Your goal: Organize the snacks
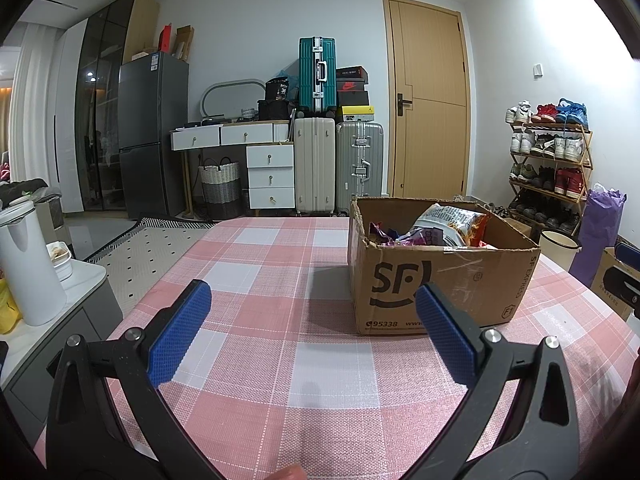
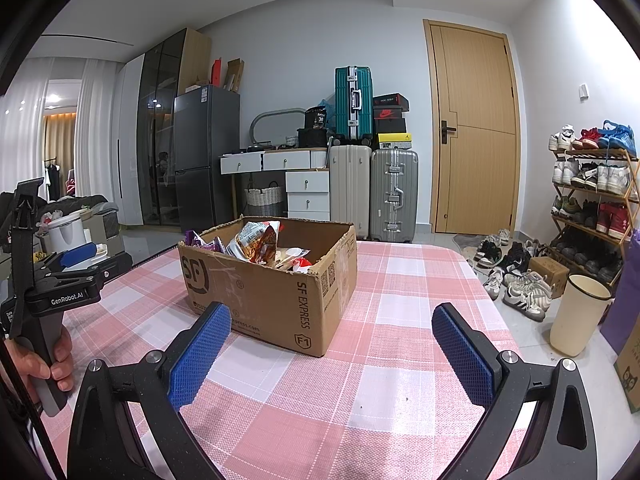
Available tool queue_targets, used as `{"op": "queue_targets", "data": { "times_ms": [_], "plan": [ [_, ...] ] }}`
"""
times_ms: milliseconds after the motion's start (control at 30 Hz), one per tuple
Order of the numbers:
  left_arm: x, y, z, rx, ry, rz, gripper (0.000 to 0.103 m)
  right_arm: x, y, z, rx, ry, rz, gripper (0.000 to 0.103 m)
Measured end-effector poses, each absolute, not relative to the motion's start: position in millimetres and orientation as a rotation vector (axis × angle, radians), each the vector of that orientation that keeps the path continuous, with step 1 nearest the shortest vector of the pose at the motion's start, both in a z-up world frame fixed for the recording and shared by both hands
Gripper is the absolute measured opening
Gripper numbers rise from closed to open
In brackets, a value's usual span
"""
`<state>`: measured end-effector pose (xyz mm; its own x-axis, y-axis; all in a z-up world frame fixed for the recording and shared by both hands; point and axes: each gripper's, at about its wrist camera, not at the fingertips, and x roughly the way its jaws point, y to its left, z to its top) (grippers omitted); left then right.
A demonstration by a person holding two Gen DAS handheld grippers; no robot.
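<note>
An open brown SF Express cardboard box [image 1: 436, 280] [image 2: 272, 296] stands on the pink and white checked table [image 1: 280, 320] [image 2: 400, 320]. Snack packets [image 1: 448, 224] [image 2: 252, 240] fill it, among them an orange bag and purple wrappers. My left gripper [image 1: 312, 300] is open with nothing between its blue pads, low over the table, the box ahead and to its right. My right gripper [image 2: 332, 316] is open and empty too, with the box's near corner just ahead, slightly left. In the right wrist view the left gripper [image 2: 76, 256] shows at the left edge, held by a hand [image 2: 48, 364].
A white kettle [image 1: 28, 264] stands on a side counter left of the table. Right of the table are a cream bin [image 2: 576, 312], loose shoes on the floor [image 2: 516, 272] and a shoe rack [image 2: 592, 200]. Suitcases [image 1: 336, 160], drawers and a fridge [image 1: 152, 132] line the far wall.
</note>
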<state>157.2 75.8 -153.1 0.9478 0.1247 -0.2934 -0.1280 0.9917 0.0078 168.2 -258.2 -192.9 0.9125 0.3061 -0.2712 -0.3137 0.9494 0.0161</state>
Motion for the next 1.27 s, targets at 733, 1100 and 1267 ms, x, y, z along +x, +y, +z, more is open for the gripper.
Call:
{"op": "queue_targets", "data": {
  "times_ms": [733, 1100, 1267],
  "plan": [
    [157.2, 75.9, -153.2, -0.012, 0.298, 0.128, 0.102, 168.2, -258.5, -192.8, -0.027, 0.275, 0.319, 0.102],
    [157.4, 76.2, -153.5, -0.013, 0.296, 0.130, 0.102, 168.3, -258.5, -192.9, -0.027, 0.275, 0.319, 0.102],
    [153.1, 75.7, -151.0, -0.014, 0.295, 0.130, 0.102, 168.2, -258.7, -192.8, -0.027, 0.275, 0.319, 0.102]
  ]
}}
